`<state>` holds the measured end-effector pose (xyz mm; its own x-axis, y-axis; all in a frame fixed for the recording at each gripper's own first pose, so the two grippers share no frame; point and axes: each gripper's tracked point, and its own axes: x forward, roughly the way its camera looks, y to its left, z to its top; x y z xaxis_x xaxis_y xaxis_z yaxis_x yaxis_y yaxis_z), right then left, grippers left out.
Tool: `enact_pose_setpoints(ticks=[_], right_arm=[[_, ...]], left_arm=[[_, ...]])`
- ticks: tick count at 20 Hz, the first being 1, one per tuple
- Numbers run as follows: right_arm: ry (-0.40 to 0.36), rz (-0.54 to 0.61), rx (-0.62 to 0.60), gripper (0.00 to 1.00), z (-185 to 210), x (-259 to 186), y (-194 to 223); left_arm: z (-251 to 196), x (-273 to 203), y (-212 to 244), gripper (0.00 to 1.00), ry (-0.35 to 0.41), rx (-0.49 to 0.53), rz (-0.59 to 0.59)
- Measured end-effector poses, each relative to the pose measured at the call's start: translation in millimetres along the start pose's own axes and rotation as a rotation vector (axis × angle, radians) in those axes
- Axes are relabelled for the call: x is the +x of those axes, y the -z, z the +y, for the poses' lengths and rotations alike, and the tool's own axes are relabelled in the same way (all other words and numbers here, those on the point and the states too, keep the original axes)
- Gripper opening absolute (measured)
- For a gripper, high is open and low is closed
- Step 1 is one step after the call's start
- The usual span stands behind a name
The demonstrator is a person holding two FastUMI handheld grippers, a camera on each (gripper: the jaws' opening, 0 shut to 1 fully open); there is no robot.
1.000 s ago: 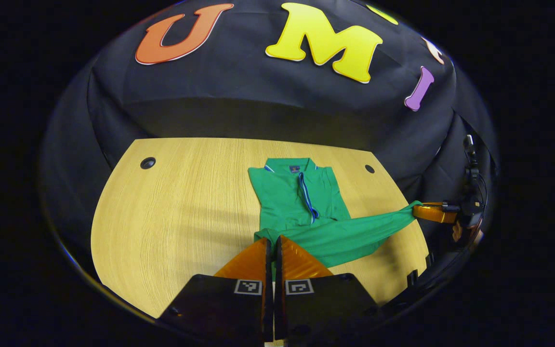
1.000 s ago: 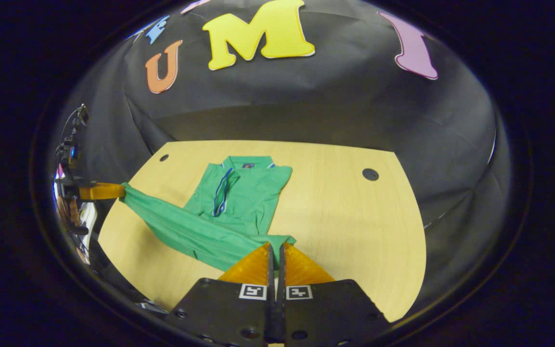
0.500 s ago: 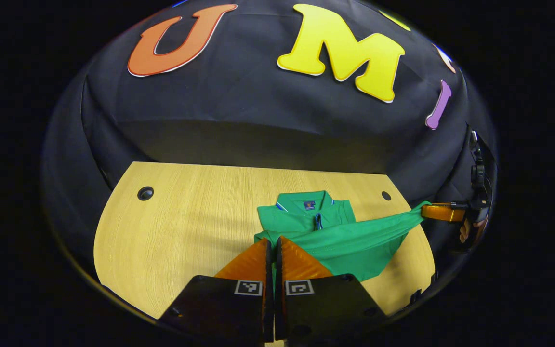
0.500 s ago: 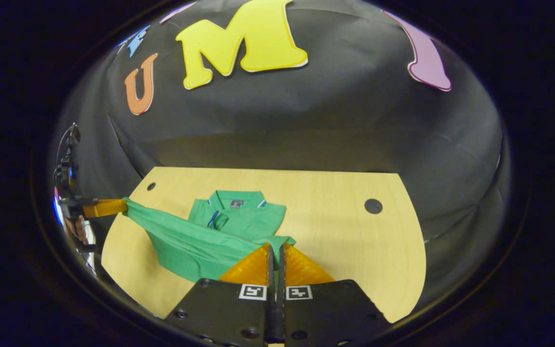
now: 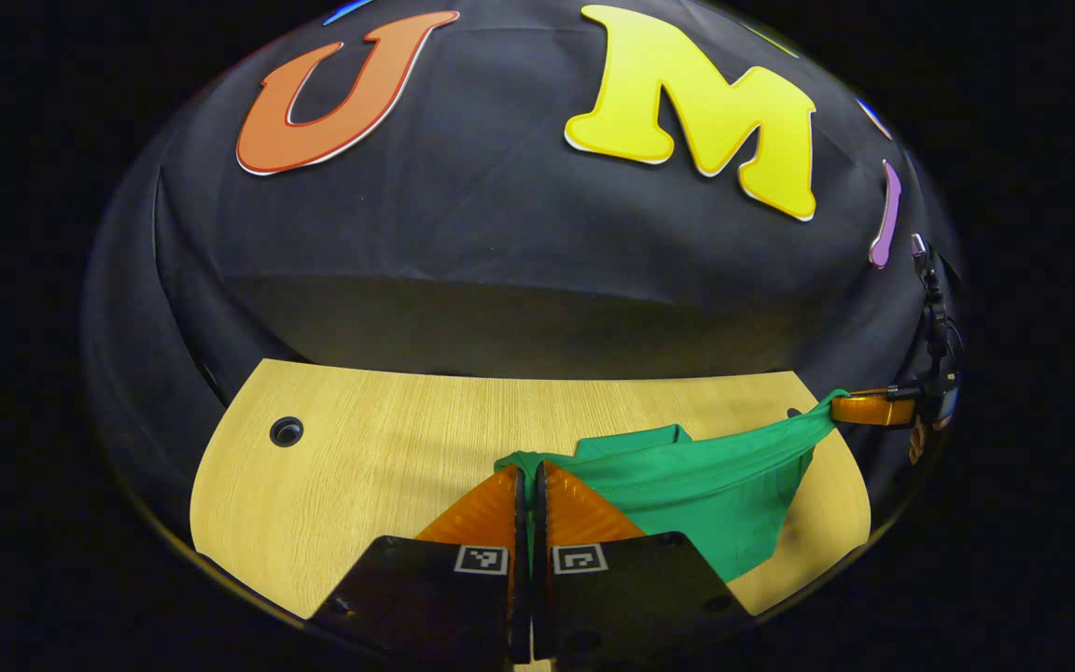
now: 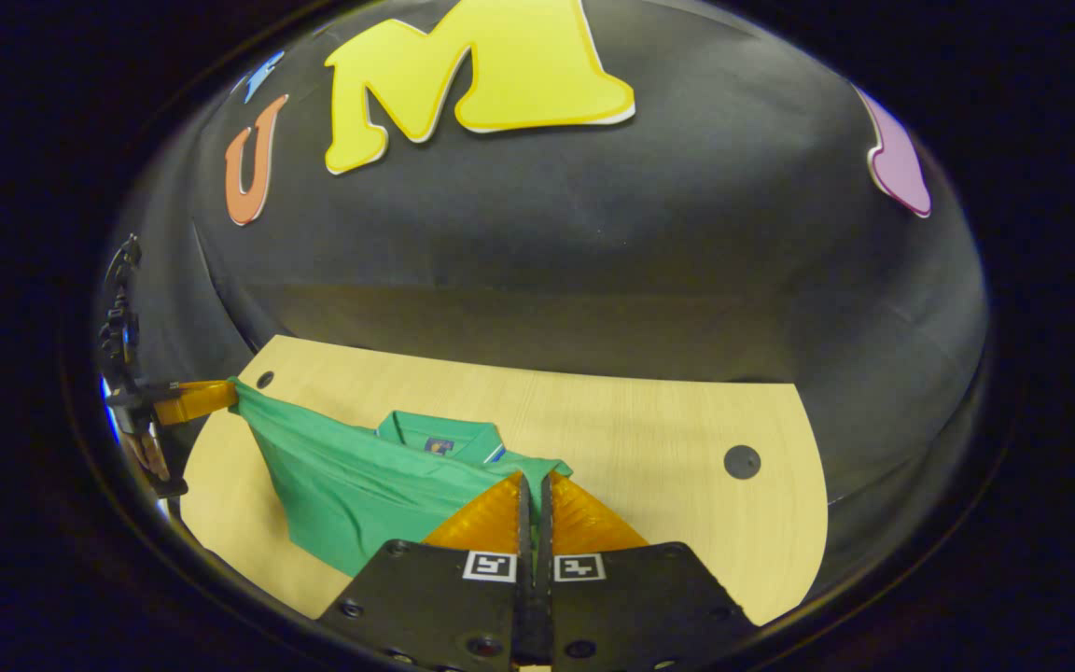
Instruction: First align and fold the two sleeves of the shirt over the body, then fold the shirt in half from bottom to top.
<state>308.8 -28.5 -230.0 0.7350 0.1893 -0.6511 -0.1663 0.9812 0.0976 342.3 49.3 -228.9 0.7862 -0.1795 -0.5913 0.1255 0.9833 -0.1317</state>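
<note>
Holding the green polo shirt [image 5: 705,495] by its bottom hem, one corner per tool: left gripper [image 5: 530,474] clamped tight on one hem corner, right gripper [image 6: 534,482] clamped on the other. Hem is lifted off the light wooden table [image 5: 351,476] and stretched taut between them, fabric sagging below the line. Collar [image 6: 439,437] end lies on the surface toward the far edge, partly hidden behind the raised fabric. Round cable holes [image 6: 741,461] sit near the table's far corners.
</note>
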Motion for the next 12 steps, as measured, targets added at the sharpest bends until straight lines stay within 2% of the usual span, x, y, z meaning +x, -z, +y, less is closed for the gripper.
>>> enact_pose_setpoints(ticks=[8,12], right_arm=[[-0.006,0.050,0.004,0.00,-2,66,19],[-0.011,0.107,0.031,0.02,2,90,41]], left_arm=[[7,55,31,0.04,-0.041,-0.023,0.058],[12,73,55,0.09,-0.047,-0.044,0.118]])
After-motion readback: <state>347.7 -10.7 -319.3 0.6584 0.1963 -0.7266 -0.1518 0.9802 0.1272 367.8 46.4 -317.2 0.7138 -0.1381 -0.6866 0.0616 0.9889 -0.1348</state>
